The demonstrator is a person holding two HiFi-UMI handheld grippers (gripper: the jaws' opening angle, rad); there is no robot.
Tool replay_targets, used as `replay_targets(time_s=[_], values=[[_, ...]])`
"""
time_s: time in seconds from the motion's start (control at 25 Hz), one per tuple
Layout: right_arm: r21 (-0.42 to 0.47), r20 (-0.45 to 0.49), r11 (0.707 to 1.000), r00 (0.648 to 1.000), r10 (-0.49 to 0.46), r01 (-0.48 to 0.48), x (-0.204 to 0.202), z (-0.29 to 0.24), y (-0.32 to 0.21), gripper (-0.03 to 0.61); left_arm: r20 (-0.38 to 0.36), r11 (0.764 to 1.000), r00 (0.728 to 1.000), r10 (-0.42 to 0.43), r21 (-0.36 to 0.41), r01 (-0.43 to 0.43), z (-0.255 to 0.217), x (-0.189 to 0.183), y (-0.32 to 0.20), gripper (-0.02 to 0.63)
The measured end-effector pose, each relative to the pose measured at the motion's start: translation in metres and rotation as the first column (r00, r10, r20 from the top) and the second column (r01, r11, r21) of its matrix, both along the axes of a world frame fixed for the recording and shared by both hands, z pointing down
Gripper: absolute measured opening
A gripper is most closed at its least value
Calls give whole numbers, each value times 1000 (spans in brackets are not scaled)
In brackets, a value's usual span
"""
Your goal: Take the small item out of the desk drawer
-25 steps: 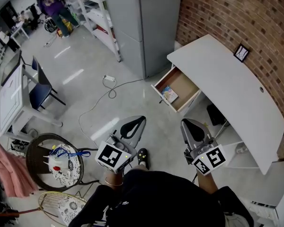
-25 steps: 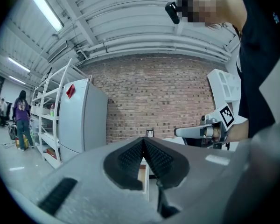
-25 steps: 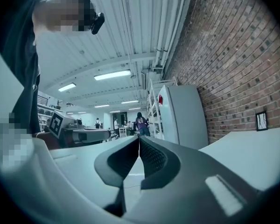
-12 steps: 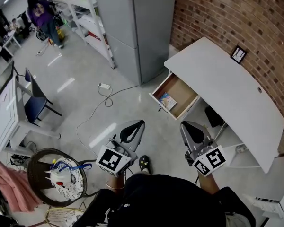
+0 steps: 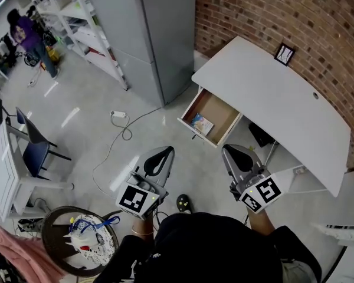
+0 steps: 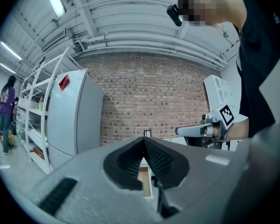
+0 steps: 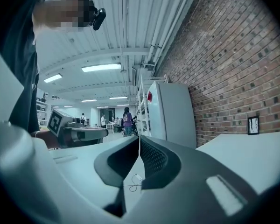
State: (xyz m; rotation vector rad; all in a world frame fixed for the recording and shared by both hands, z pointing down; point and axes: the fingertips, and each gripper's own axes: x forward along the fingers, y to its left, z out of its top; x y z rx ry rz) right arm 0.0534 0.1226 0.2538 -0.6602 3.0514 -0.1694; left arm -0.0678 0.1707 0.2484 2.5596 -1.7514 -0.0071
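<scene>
Fingers, left gripper (image 5: 158, 158): pressed together, empty.
Fingers, right gripper (image 5: 236, 158): pressed together, empty.
Drawer (image 5: 221, 108): open; rear end hidden beneath desk (image 5: 271, 99).
Small item (image 5: 200, 124): lies inside; detail too small to read.

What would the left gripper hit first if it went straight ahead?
Likely the open drawer of the white desk; the left gripper points toward it, though height and depth are unclear.

Small item (image 5: 201, 123) in the drawer (image 5: 222, 108): details too tiny.
</scene>
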Motion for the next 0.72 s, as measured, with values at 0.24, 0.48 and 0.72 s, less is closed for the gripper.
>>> replay_targets(time_s=[0.24,0.48,0.72], values=[[-5,-11,998,998,61,-61,-17,3,-8,12,-6,999,999,52,-6,-52,3,-23,-14,-11],[-5,-18,993,993,114,-115,-25,4,-12,12,-12,995,995,101,-12,-101,7,-34,-22,-11],[-8,-29,987,987,160,-160,-22,7,-11,12,-29,993,992,120,-14,-120,12,-40,-21,-11]])
